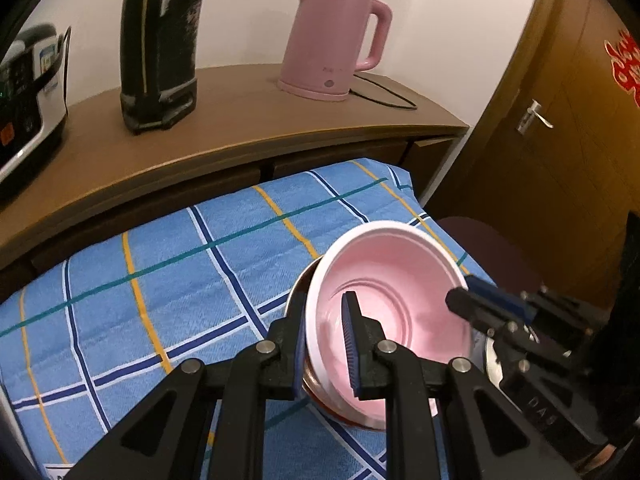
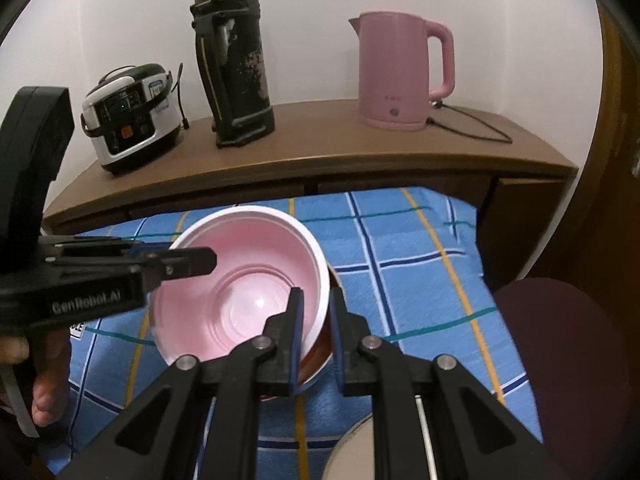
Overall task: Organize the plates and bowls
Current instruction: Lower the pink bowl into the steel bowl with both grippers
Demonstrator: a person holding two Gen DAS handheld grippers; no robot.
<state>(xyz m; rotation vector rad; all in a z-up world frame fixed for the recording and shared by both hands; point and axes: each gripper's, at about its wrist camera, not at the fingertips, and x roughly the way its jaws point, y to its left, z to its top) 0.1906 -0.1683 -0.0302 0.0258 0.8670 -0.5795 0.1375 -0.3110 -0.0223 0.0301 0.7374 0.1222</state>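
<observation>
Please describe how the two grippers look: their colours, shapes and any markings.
Both are black, with angular linkage arms, silver pivot pins and blue ribbed finger pads. The left gripper body reads "GenRobot.AI" in pale letters; the right gripper body shows "DAS". A bare hand holds the left one.

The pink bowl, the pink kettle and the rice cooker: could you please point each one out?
pink bowl (image 2: 224,304): right wrist view, inner floor.
pink kettle (image 2: 394,80): right wrist view, body.
rice cooker (image 2: 132,120): right wrist view, front panel.
</observation>
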